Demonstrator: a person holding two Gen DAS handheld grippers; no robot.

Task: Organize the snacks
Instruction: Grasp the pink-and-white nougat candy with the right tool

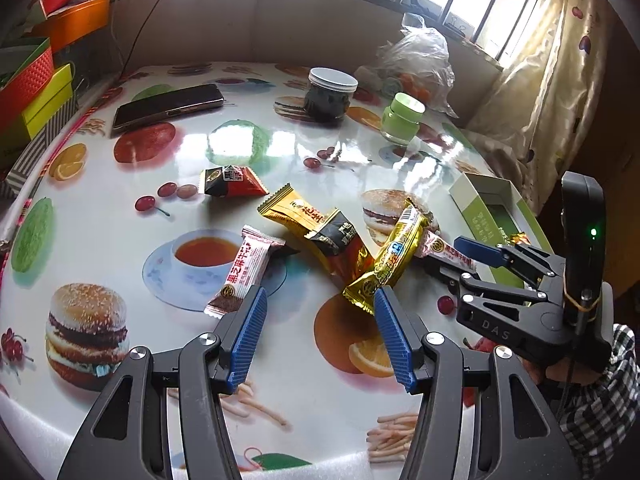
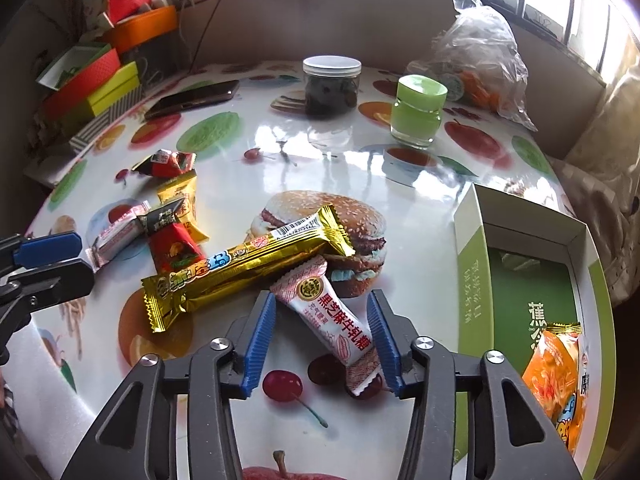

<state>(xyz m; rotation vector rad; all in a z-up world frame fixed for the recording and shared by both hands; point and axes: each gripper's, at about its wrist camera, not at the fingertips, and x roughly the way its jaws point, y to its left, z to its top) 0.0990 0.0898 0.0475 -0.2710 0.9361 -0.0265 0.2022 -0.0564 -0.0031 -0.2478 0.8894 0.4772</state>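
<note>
**Right wrist view: tool straddles a candy for pick-up**

Right wrist view: right tool (image 2: pixel 322 346) hangs low over the worktop (image 2: pixel 340 168), pads either side of a pink-and-white candy (image 2: pixel 334 318). Far pad seems to touch the wrapper edge, near pad stands apart, so no grip yet; jaws part-open. The candy's top end lies under the long gold bar (image 2: pixel 244 266), so a lift may drag the bar. Green box (image 2: pixel 474 276) sits just right, w/ an orange packet (image 2: pixel 558 376) inside: likely the drop spot.

Left wrist view: left tool (image 1: pixel 320 334) is open & empty, near the gold bar's end and a second pink candy (image 1: pixel 240 270), prob. queued for the next pick.
</note>
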